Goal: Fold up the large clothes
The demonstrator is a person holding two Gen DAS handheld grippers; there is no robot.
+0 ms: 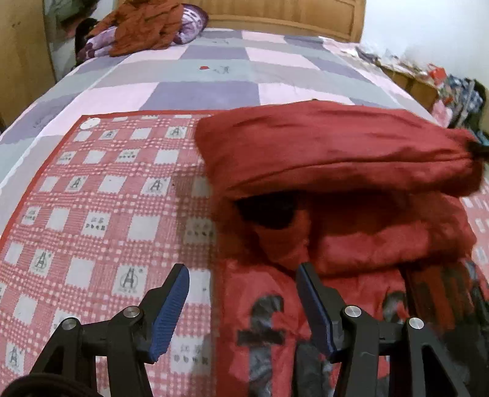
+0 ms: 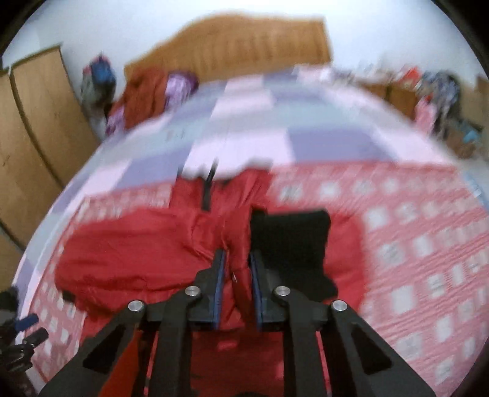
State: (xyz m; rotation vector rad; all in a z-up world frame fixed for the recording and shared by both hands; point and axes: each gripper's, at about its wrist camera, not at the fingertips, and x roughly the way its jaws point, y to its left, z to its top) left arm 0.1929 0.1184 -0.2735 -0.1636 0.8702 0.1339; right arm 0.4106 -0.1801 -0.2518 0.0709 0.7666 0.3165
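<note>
1. Red padded jacket (image 1: pixel 336 189) lies on a red-and-white checked sheet (image 1: pixel 101 195) spread over the near part of the bed (image 1: pixel 198 73). In the left wrist view the jacket sits toward the sheet's right side; the sheet's left half is bare.
2. Left wrist view: one sleeve (image 1: pixel 330 146) is raised and carried across the jacket's body, its cuff end at the right edge of the frame. A dark opening shows under the sleeve. Dark lettering is printed on the near part of the jacket.
3. Left hand-held gripper (image 1: pixel 244 271): jaws spread apart, blue pads facing each other. The left pad is over the checked sheet, the right pad over the jacket's edge. No fabric is pinched between them.
4. Right hand-held gripper (image 2: pixel 237 259): jaws drawn close together, pinching a fold of the red jacket fabric (image 2: pixel 240 274) between the blue pads. This view is motion-blurred.
5. Right wrist view: black lining (image 2: pixel 290 241) of the jacket shows just right of the pinched fold; a black zipper (image 2: pixel 207 189) runs up the far part of the jacket.
6. Bed cover is a lilac, pink and grey patchwork. At the far-left corner by the wooden headboard (image 1: pixel 284 12) lies a rust-coloured garment (image 1: pixel 143 27) on a purple patterned bundle (image 1: pixel 192 18).
7. Wooden wardrobe (image 2: pixel 33 128) stands left of the bed.
</note>
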